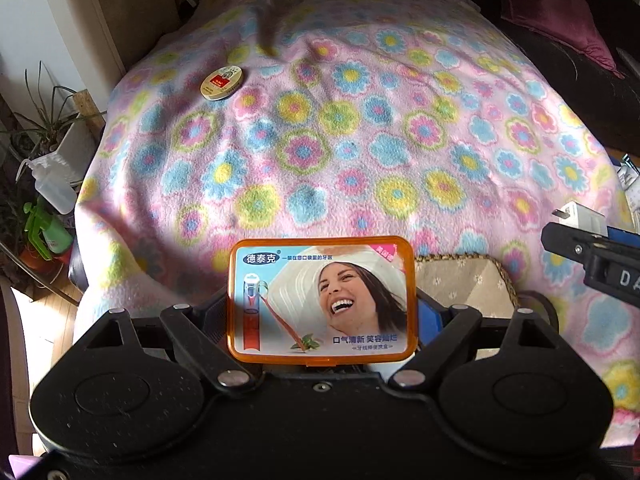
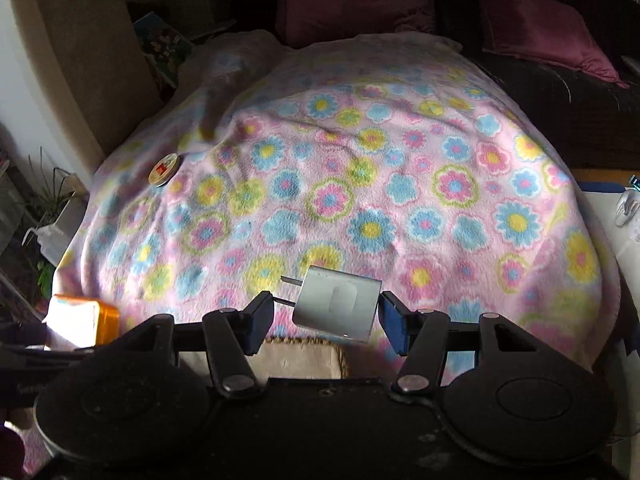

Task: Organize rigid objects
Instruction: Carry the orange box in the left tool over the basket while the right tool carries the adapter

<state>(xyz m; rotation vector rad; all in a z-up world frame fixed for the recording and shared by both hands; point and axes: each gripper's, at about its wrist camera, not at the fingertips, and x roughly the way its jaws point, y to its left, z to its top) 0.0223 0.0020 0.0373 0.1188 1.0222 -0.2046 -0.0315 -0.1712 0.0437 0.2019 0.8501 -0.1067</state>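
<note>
Orange plastic box [image 1: 322, 300], tongs-clamped.

The blanket [image 1: 360, 140] is pale pink fleece, patterned all over with flowers in blue, yellow, green and deeper pink. The box [image 1: 322, 300] is edged in translucent orange, and its lid is printed in light blue with a laughing woman in a white hat and a red tube. The tin [image 1: 222, 82] is cream with a red label. The charger [image 2: 338, 307] is plain white with metal prongs. The cushions [image 2: 540, 28] are seen in dark magenta. The mat [image 1: 460, 284] is beige, dotted with small white flowers and edged in brown braid.
</note>
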